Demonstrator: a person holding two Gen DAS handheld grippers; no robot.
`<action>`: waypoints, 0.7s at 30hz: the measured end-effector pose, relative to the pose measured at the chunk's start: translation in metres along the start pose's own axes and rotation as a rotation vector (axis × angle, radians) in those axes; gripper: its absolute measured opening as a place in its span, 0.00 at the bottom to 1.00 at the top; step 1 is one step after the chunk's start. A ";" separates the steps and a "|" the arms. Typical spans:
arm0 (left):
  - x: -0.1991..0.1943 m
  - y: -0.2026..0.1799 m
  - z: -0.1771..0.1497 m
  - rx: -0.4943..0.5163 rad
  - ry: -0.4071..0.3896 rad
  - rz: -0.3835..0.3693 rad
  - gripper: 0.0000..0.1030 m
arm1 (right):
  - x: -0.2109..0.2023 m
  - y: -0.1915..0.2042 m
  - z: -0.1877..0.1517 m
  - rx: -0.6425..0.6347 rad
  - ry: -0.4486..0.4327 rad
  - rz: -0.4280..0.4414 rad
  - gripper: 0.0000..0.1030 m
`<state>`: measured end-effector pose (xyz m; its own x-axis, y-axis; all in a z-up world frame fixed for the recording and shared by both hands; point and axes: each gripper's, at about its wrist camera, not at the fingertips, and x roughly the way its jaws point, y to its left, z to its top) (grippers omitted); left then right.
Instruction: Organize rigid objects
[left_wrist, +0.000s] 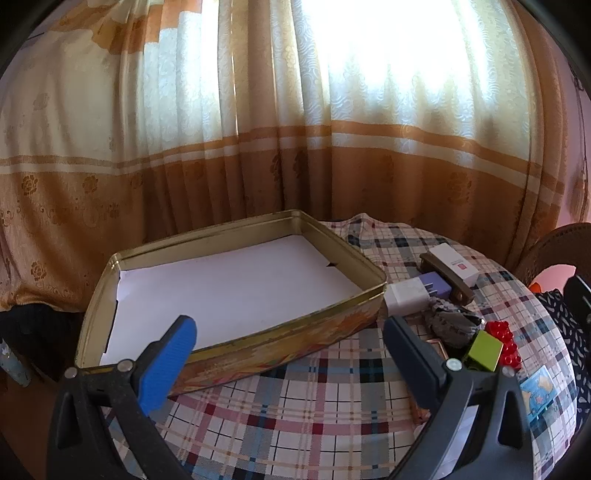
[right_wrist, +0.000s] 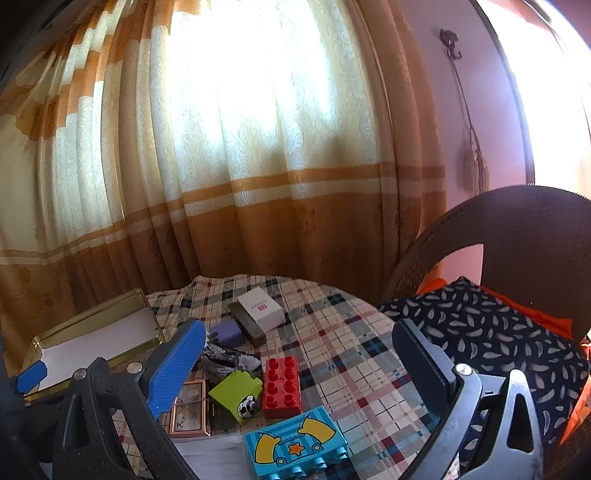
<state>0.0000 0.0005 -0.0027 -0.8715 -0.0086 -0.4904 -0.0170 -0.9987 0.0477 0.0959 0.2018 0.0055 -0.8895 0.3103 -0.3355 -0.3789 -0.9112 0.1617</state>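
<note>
Left gripper (left_wrist: 291, 350) and right gripper (right_wrist: 299, 363) spread wide, seemingly empty

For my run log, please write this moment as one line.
left gripper: open, empty | right gripper: open, empty | tin box: paper-lined, no objects | red brick: on tablecloth

Open gold tin (left_wrist: 236, 291), paper-lined; toy bricks (right_wrist: 281, 386) and small boxes (right_wrist: 260, 308) clustered beside.
</note>
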 end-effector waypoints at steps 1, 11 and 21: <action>-0.001 -0.001 0.000 0.005 0.000 -0.001 1.00 | 0.000 -0.001 0.000 0.009 0.003 0.002 0.99; -0.008 -0.007 -0.002 0.031 0.000 -0.028 1.00 | -0.006 -0.016 0.003 0.039 0.050 0.067 0.99; -0.015 -0.015 -0.013 0.044 0.100 -0.173 1.00 | -0.032 -0.037 -0.006 -0.128 0.083 0.061 0.98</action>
<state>0.0202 0.0147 -0.0074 -0.8009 0.1557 -0.5782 -0.1852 -0.9827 -0.0079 0.1399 0.2242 0.0044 -0.8836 0.2343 -0.4054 -0.2841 -0.9565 0.0663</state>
